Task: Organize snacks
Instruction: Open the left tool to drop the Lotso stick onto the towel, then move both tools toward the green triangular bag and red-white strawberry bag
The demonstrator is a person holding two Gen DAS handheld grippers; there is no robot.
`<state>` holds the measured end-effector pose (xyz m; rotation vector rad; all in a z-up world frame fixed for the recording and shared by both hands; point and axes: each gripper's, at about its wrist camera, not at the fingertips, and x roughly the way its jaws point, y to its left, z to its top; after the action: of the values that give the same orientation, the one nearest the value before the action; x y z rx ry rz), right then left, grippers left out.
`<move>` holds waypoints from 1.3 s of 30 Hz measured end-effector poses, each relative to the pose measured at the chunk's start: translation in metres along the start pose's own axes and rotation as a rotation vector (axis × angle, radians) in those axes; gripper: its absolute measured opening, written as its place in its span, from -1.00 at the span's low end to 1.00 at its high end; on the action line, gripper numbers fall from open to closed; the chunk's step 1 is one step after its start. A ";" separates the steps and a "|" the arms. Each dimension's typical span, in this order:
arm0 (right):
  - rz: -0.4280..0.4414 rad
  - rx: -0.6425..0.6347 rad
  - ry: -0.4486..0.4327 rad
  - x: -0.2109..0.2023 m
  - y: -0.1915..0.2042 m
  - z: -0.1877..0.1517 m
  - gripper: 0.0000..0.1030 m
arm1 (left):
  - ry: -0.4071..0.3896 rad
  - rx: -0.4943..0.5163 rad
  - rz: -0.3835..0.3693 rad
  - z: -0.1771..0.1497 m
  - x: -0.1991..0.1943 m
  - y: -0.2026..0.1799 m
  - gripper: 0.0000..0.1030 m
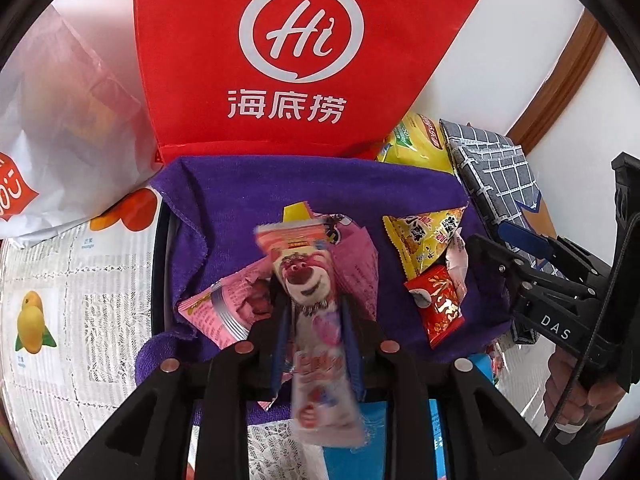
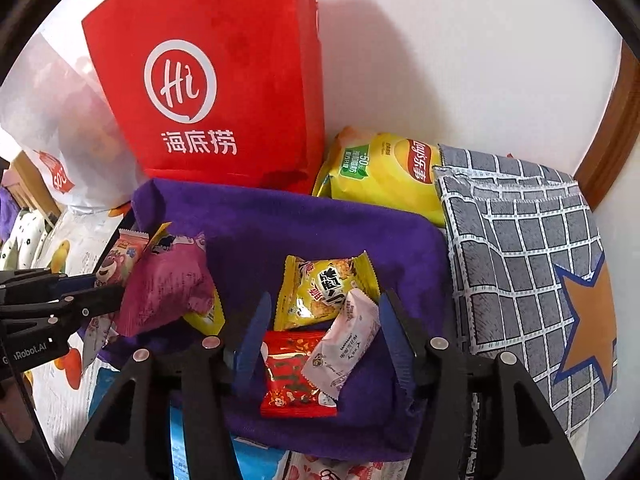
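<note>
My left gripper (image 1: 316, 312) is shut on a pink bear snack packet (image 1: 312, 292) and holds it over the purple cloth (image 1: 248, 188). More pink packets (image 1: 224, 308) lie under it. My right gripper (image 2: 324, 312) is open, its blue fingers (image 2: 252, 340) either side of a red snack packet (image 2: 296, 376), a white packet (image 2: 344, 344) and a yellow packet (image 2: 324, 292) on the purple cloth (image 2: 280, 224). The same three packets show in the left wrist view, red (image 1: 436, 304) and yellow (image 1: 424, 240). The left gripper (image 2: 100, 292) and its bear packet (image 2: 120, 260) show at the left of the right wrist view.
A red paper bag (image 1: 280, 60) stands behind the cloth against the wall, also seen in the right wrist view (image 2: 224, 92). A white plastic bag (image 1: 60, 128) lies left. A yellow chips bag (image 2: 384, 176) and a grey checked cloth (image 2: 520, 260) lie right.
</note>
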<state>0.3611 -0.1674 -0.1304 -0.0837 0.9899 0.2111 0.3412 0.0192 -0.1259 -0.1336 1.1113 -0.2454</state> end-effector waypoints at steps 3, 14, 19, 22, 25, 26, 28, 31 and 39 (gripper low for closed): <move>-0.003 0.002 -0.004 -0.001 0.000 0.000 0.09 | -0.027 -0.005 0.005 0.001 -0.007 0.000 0.00; 0.033 0.039 -0.044 -0.015 0.006 0.001 0.12 | -0.112 0.030 -0.004 0.003 -0.036 -0.006 0.16; 0.020 0.086 -0.086 -0.029 0.007 -0.005 0.12 | -0.151 0.036 -0.013 0.002 -0.052 -0.006 0.16; -0.007 0.100 -0.084 -0.043 0.008 -0.013 0.12 | -0.153 0.004 -0.055 0.001 -0.056 -0.004 0.16; -0.022 0.102 -0.100 -0.067 0.006 -0.024 0.12 | -0.151 -0.008 -0.045 0.001 -0.061 -0.007 0.16; -0.027 0.099 -0.098 -0.075 0.005 -0.028 0.12 | -0.160 0.000 -0.040 0.000 -0.065 -0.009 0.16; -0.059 0.080 -0.100 -0.093 0.004 -0.039 0.12 | -0.180 0.017 -0.037 -0.003 -0.077 -0.012 0.16; -0.102 0.063 -0.112 -0.118 0.001 -0.056 0.12 | -0.197 0.022 -0.055 -0.008 -0.094 -0.015 0.16; -0.105 0.079 -0.094 -0.148 -0.003 -0.093 0.15 | -0.185 0.074 -0.018 -0.049 -0.111 -0.027 0.16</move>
<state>0.2074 -0.2067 -0.0573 -0.0525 0.8965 0.0787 0.2469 0.0226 -0.0451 -0.0980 0.9162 -0.2844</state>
